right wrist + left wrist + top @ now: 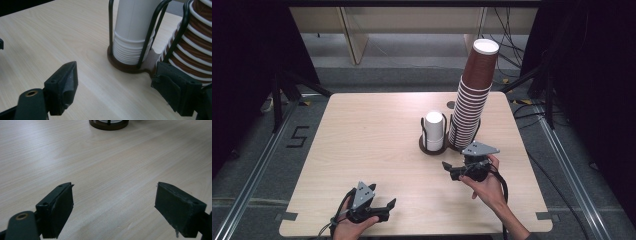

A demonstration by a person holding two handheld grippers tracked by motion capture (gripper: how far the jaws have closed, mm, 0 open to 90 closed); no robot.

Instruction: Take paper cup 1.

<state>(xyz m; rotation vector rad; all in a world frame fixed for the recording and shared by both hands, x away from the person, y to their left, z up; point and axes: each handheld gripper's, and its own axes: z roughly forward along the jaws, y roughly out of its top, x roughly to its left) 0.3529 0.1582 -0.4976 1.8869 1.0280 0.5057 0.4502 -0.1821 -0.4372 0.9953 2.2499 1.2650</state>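
The right gripper stands open, holding nothing; just ahead stands the short stack of white paper cups, beside its right jaw the tall brown stack. The left gripper gapes empty over the pale wooden table.

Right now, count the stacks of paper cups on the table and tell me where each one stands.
2. The short white cup stack stands in the left ring of the wire holder, near the table's middle. The tall brown cup stack stands beside it on the right, leaning right.

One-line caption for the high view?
Right tool, open and empty, beside the brown cup stack and white cups in a holder; left tool idle.
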